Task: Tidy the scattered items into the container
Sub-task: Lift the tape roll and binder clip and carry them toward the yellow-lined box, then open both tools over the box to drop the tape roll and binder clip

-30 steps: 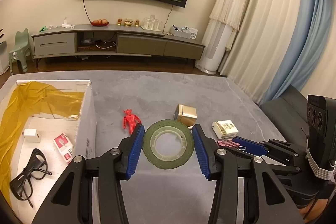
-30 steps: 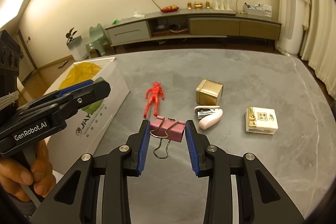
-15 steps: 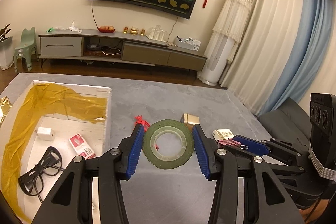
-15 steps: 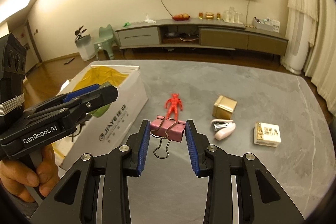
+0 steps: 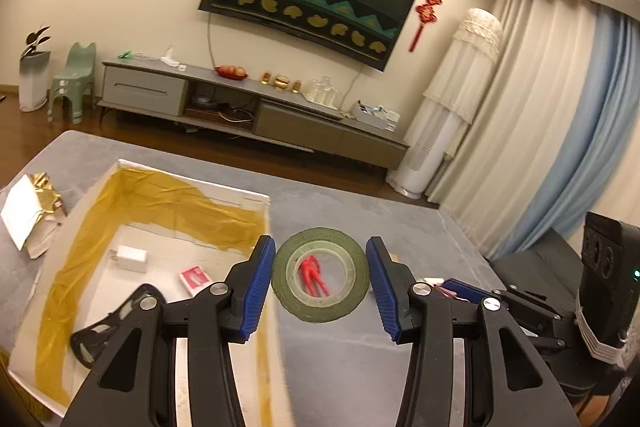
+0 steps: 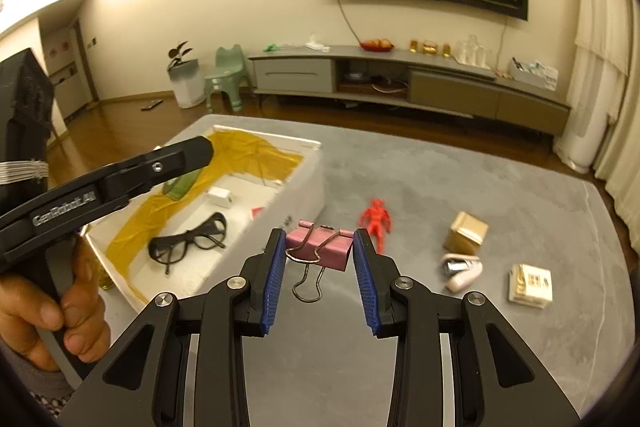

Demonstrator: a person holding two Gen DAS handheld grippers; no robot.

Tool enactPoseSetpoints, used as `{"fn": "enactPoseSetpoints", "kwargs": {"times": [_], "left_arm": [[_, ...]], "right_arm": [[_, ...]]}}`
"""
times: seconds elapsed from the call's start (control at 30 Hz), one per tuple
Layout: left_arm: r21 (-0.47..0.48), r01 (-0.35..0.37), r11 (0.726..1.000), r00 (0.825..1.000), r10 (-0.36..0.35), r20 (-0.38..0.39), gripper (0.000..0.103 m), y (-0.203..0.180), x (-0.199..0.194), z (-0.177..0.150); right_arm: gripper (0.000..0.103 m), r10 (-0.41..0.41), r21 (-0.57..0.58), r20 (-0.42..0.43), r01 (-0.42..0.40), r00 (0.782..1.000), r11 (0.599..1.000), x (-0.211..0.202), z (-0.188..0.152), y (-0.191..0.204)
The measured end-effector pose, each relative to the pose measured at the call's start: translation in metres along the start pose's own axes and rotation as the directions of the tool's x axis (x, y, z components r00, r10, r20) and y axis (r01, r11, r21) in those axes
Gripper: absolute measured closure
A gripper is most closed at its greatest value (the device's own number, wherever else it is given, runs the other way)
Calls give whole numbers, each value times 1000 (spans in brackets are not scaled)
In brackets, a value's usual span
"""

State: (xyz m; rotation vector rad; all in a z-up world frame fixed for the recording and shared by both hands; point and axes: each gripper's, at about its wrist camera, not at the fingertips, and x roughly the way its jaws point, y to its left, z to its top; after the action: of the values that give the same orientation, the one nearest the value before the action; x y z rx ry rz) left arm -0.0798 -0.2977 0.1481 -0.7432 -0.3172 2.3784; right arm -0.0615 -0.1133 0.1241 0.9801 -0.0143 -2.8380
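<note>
Left gripper (image 5: 320, 281), tape roll (image 5: 320, 281) nearer box (image 5: 256, 199).

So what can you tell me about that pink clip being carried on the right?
The pink binder clip is a small folded body, seemingly painted metal, with two silver wire handles, one looping down below it. The right hand-held gripper clamps it by its ends between blue ribbed pads, holding it in the air above the grey table, beside the white box. Nothing else touches it.
</note>
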Motion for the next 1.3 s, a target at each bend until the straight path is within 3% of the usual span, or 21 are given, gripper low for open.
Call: {"fn": "enactPoseSetpoints", "kwargs": {"times": [0.47,0.87,1.1,1.3], "left_arm": [[-135,-49,990,999,51,14,55,58,-5,18],[-224,-90,970,996,87,-21,55,101,22,35],[-331,-46,943,998,29,-57,55,127,50,38],[-400,-64,914,996,34,-82,55,140,70,37]], "right_arm": [[67,94,-98,2,-93,996,991,26,23,47],[67,140,-137,-45,-144,989,980,68,42,59],[67,155,-140,-81,-165,985,976,99,54,55],[67,153,-164,-111,-170,982,972,124,63,54]]}}
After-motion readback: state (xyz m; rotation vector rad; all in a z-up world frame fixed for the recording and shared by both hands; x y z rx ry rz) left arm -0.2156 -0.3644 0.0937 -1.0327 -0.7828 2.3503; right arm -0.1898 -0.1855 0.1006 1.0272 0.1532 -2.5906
